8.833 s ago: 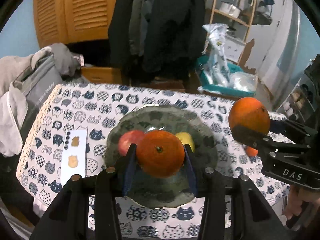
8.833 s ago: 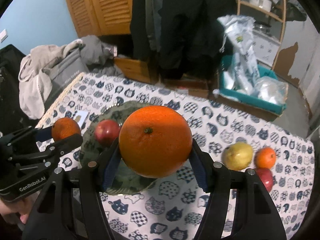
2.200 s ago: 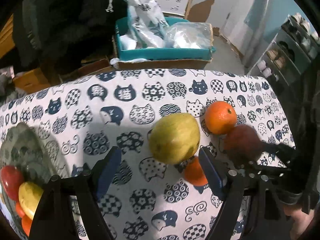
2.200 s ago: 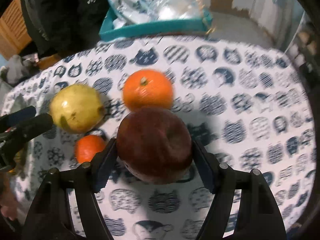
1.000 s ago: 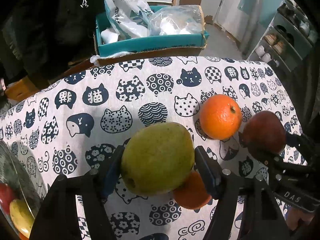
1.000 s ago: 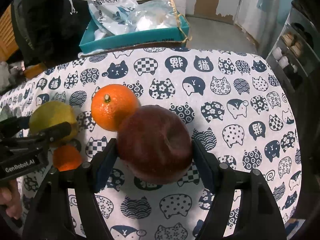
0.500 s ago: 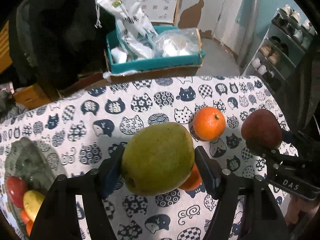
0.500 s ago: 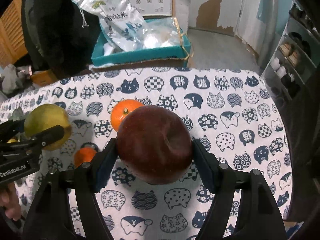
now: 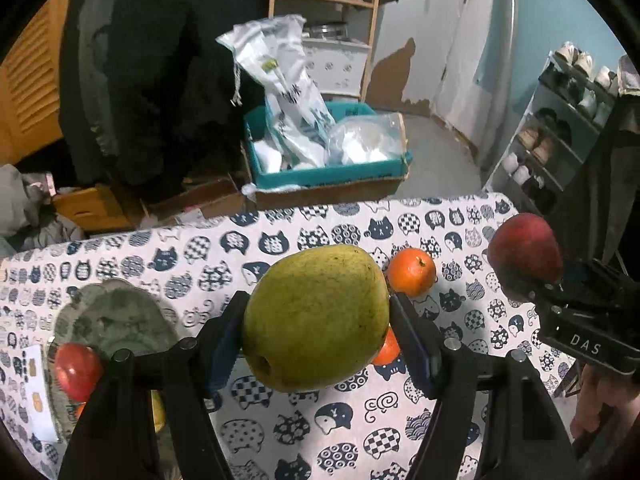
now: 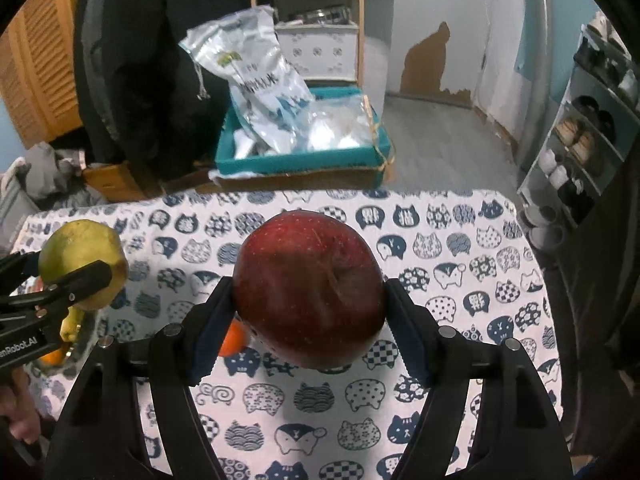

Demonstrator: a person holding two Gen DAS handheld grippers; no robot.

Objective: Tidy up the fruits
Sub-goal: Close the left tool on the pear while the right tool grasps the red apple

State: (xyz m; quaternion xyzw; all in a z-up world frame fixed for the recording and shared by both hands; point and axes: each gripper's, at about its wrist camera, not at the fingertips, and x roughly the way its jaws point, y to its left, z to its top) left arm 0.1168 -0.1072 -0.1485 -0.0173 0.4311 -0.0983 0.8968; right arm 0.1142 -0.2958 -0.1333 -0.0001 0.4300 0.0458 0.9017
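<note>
My left gripper [image 9: 316, 338] is shut on a green-yellow pear [image 9: 316, 316], held well above the cat-print tablecloth [image 9: 304, 432]. My right gripper [image 10: 308, 316] is shut on a dark red apple [image 10: 308, 292], also lifted off the table; in the left wrist view this apple [image 9: 524, 254] hangs at the right. In the right wrist view the pear [image 10: 82, 260] shows at the left. Two oranges stay on the cloth: one [image 9: 412, 272] beyond the pear, another [image 9: 386, 348] half hidden under it. The grey-green plate [image 9: 116, 316] at the left carries a red apple [image 9: 78, 370] and other fruit.
A teal box [image 9: 324, 168] with plastic bags stands on the floor past the table's far edge. Dark coats hang at the back left, a shoe rack [image 9: 560, 140] stands at the right. A white card [image 9: 38, 392] lies left of the plate. A hand [image 9: 600, 408] holds the right gripper.
Both grippers have risen with their fruit, the pear and the red apple, and tilted up, so the table looks farther away and more of the room and the plate shows.
</note>
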